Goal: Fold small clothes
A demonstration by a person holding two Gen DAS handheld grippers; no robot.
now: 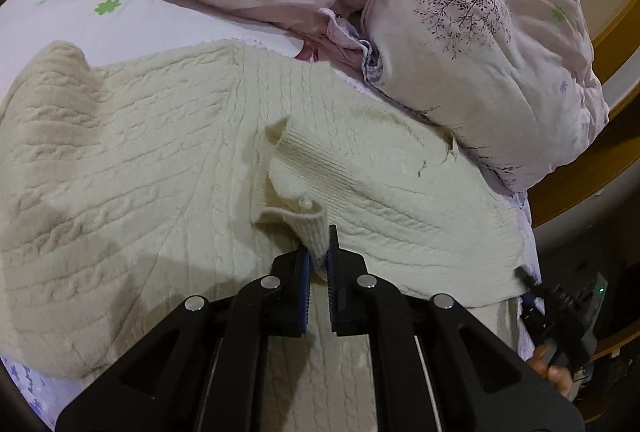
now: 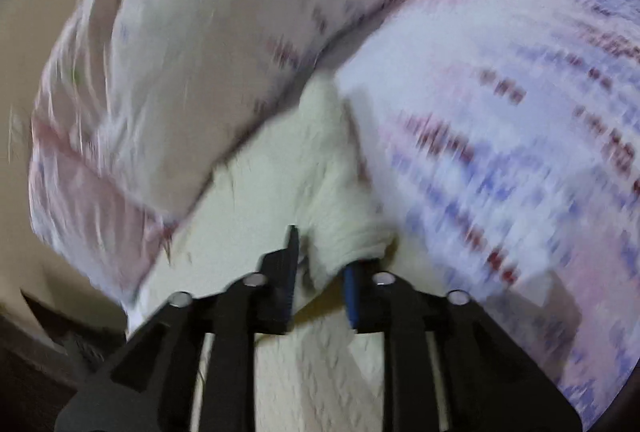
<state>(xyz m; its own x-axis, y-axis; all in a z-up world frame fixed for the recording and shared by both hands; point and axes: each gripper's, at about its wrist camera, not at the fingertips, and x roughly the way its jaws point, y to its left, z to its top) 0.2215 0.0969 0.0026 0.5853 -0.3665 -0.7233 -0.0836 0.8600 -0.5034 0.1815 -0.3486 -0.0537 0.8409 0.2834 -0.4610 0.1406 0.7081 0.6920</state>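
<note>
While the cream cable-knit sweater [image 1: 160,159] sprawls, left gripper [image 1: 319,256] pinches its ribbed cuff [image 1: 308,220].
Right gripper [image 2: 320,264], parted, straddles fuzzy knit; grip unclear through blur.

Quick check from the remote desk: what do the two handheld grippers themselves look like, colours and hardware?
Both the left gripper and right gripper are matte black angular linkages with round silver pivot pins and blue ridged pads inside the fingers. The left view shows a green light on the right unit. No cables or sleeves visible.
</note>
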